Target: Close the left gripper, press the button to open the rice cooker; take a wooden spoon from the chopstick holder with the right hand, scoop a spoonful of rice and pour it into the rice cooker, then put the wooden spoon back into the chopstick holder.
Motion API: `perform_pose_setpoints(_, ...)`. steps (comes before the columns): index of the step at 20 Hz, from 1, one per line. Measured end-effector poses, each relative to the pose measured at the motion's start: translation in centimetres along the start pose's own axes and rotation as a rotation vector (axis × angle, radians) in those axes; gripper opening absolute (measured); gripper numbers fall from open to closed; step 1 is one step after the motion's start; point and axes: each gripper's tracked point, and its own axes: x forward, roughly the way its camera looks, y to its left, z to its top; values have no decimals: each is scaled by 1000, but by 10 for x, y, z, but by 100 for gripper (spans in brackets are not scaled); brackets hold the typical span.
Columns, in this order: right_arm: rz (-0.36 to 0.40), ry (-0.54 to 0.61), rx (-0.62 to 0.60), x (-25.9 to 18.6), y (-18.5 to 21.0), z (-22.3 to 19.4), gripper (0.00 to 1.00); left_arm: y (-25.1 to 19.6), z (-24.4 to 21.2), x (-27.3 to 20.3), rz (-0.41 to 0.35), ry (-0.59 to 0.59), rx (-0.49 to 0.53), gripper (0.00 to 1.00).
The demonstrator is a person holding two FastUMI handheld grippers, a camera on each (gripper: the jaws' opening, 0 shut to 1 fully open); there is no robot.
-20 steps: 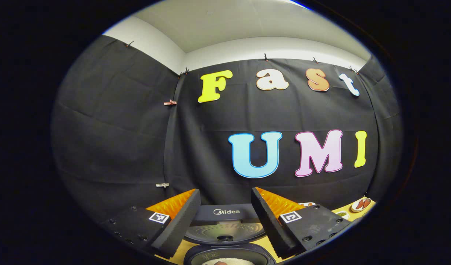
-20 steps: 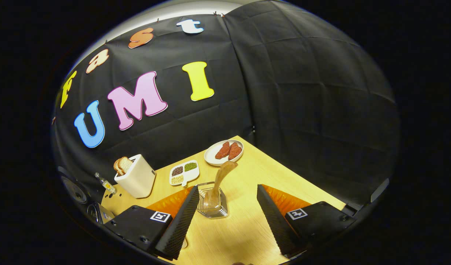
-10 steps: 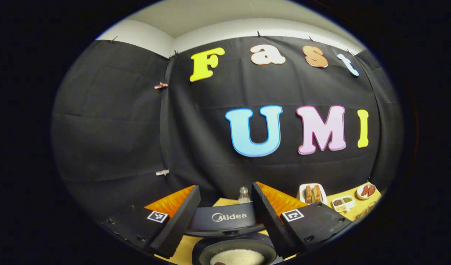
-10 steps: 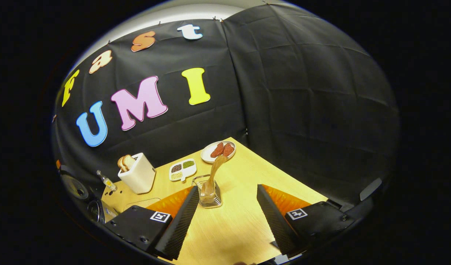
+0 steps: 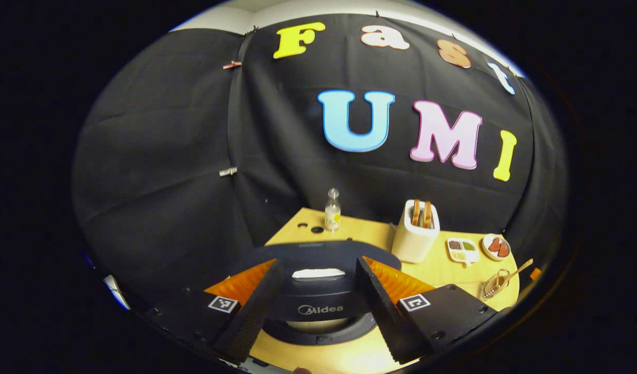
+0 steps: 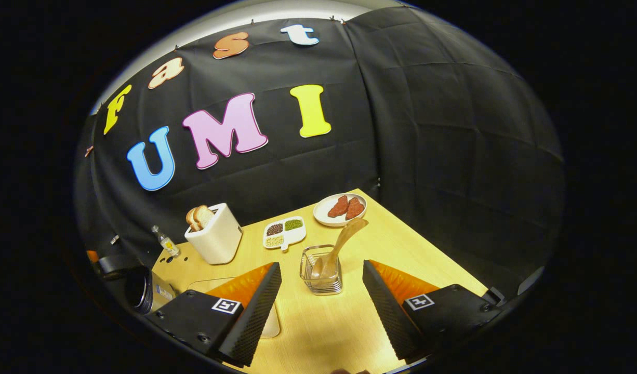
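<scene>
A dark rice cooker [image 5: 321,309] stands on the wooden table [image 5: 323,358], and a strip of white [image 5: 318,272] shows in its top. My left gripper [image 5: 318,264] is open, a finger on each side of the cooker in the left gripper view, above and short of it. A clear chopstick holder [image 6: 321,270] holds a wooden spoon [image 6: 344,236] that leans to the right. My right gripper [image 6: 321,266] is open with nothing in it, and the holder stands a little ahead between its fingers. The holder [image 5: 495,283] also appears far right in the left gripper view.
A white toaster [image 6: 214,239] with bread slices, a small bottle [image 5: 332,210], a divided dish of grains [image 6: 283,232] and a plate of red pieces [image 6: 340,208] stand along the back. The table's right edge [image 6: 427,244] runs near the holder. A dark rounded object [image 6: 142,288] sits at far left.
The left gripper view has tilted down and drawn back from the cooker, bringing the table and toaster into view. The right gripper has shifted so the holder sits centred between its fingers.
</scene>
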Motion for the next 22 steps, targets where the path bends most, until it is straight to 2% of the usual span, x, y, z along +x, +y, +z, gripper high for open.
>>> perform_pose_setpoints(4,44,23,-30,12,13,-3,99,-1,-49,12,10,28,11,98)
perform_pose_setpoints(9,83,27,-22,21,23,-2,98,-2,-87,23,12,73,29,98)
perform_pose_setpoints(10,90,32,-27,22,25,-4,98,-3,-83,21,16,48,32,98)
perform_pose_setpoints(16,135,60,-53,30,28,-12,99,-4,-93,26,35,71,27,99)
perform_pose_setpoints(19,150,32,-85,31,27,-5,99,-14,-87,17,-11,48,14,99)
perform_pose_setpoints(22,203,-22,-127,27,37,10,98,-40,-44,-17,-41,-123,-14,95)
